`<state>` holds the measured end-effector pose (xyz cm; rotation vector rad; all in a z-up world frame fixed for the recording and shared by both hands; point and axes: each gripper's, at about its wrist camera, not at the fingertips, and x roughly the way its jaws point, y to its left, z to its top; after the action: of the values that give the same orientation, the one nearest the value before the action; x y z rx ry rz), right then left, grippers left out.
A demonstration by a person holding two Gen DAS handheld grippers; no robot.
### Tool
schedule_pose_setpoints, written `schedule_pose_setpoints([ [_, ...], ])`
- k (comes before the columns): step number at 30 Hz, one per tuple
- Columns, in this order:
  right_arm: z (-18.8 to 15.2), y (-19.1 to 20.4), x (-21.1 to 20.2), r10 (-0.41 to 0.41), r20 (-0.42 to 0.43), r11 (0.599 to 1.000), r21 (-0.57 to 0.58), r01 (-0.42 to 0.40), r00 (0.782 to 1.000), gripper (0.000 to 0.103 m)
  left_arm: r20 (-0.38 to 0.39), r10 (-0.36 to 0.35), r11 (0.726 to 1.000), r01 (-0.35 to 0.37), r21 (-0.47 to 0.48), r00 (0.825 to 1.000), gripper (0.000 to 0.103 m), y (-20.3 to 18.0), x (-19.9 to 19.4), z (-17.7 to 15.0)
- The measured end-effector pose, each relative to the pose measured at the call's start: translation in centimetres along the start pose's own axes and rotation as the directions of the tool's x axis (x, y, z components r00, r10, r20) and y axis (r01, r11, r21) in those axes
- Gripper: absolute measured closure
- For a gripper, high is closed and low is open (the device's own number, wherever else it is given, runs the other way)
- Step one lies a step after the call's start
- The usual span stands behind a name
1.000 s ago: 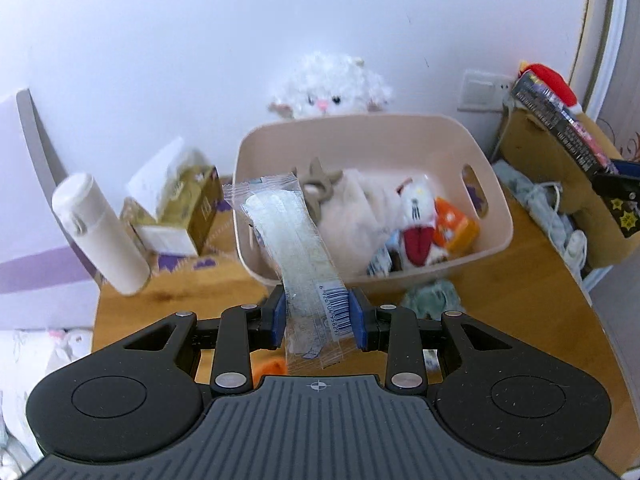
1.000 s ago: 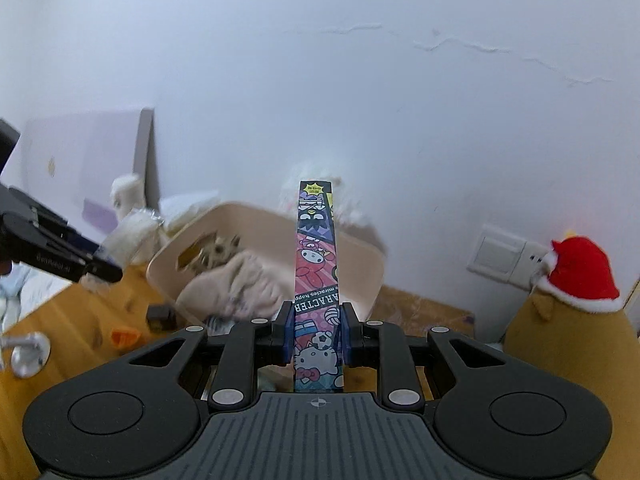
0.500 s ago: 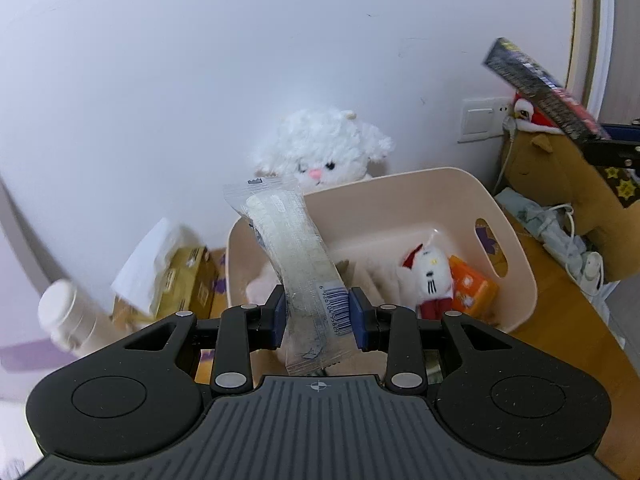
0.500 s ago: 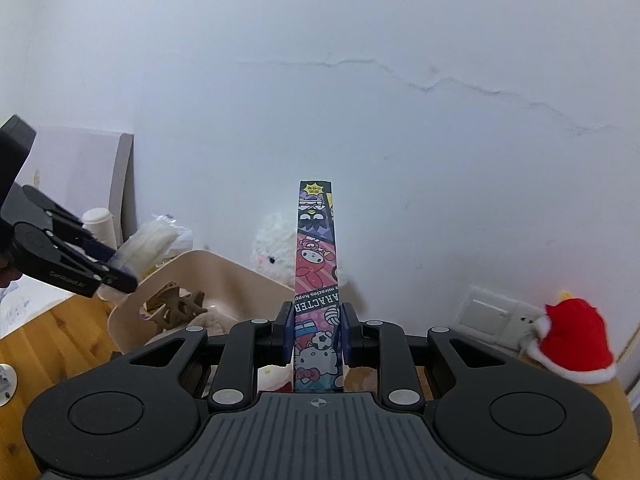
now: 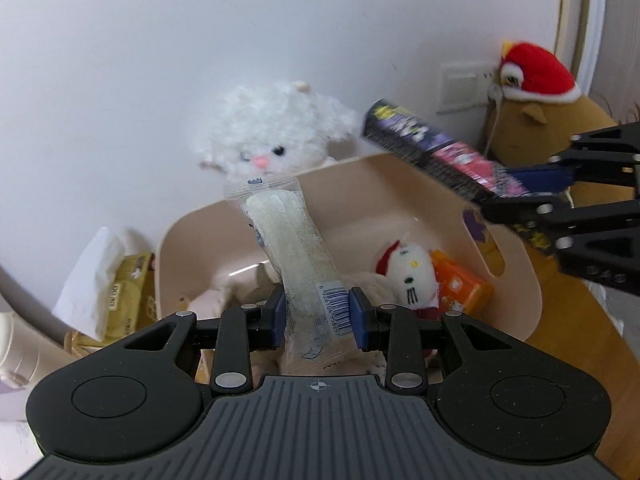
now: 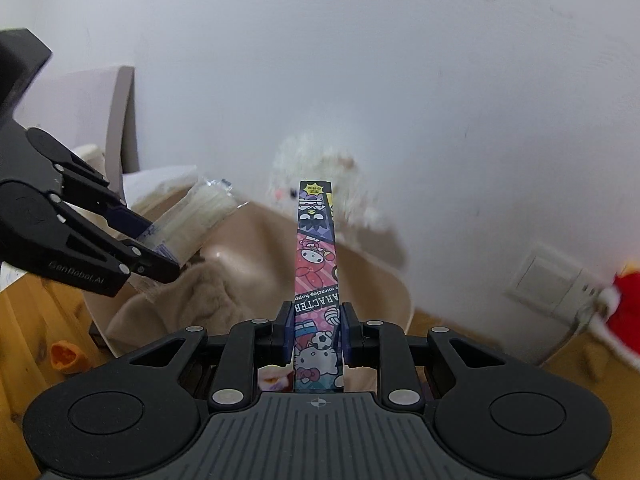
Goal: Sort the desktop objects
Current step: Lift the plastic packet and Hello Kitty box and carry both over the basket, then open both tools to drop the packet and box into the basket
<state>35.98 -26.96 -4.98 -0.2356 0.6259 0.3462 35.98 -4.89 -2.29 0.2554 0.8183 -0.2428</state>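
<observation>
While both tools hang above the beige bin (image 5: 516, 280), each is narrowed onto a long, flat thing. The left tool (image 5: 318, 316) has its blue pads pressed against the two edges of a clear wrapped packet (image 5: 292, 248), gripping it near the barcoded end; the packet's long axis runs away from the tool toward 11 o'clock in the left wrist view, its sealed far end lying in front of the white plush lamb (image 5: 272, 136) that sits behind the bin. The right tool (image 6: 318, 330) pinches a narrow cartoon-printed box (image 6: 317, 264) close to its near end, pads flat on its sides; the box stands almost straight toward 12 o'clock in the right wrist view, edge-on, its tip over the bin's far rim. In the left wrist view the same box (image 5: 440, 156) slants from 3 o'clock up toward 10 o'clock over the bin's right wall. Inside the bin lie a small white cat plush (image 5: 412, 276), an orange packet (image 5: 460, 288) just beside it, and a cream cloth (image 6: 208, 296). A tissue box (image 5: 120, 300) sits on the bench (image 6: 36, 332) at 9 o'clock of the bin.
</observation>
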Motion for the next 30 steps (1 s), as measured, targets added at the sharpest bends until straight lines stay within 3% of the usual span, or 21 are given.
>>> schedule_pose_setpoints([
  [16,-1.3,1.4,4.5,0.018,-0.152,1.0,-0.021,-0.021,0.988,0.081,-0.113,0.019,0.998,-0.012,0.057,0.993,0.069,-1.8,5.0,-0.8],
  [20,-1.3,1.6,4.9,0.02,-0.165,1.0,-0.012,-0.023,0.986,0.08,-0.11,0.034,0.997,-0.026,0.073,0.993,0.069,-2.3,5.2,-0.9],
  [23,-1.2,1.7,4.6,0.008,-0.163,1.0,-0.014,-0.01,0.987,0.061,-0.121,0.037,0.997,-0.029,0.073,0.992,0.06,-2.4,5.4,-0.9],
  [25,-1.1,1.7,4.1,0.002,-0.156,1.0,-0.013,-0.004,0.988,0.053,-0.12,0.053,0.997,-0.046,0.065,0.991,0.048,-2.4,5.3,-0.9],
  [30,-0.7,1.5,2.8,-0.016,-0.138,1.0,-0.003,0.016,0.99,0.042,-0.099,0.082,0.994,-0.075,0.074,0.992,0.038,-2.6,4.8,-0.9],
])
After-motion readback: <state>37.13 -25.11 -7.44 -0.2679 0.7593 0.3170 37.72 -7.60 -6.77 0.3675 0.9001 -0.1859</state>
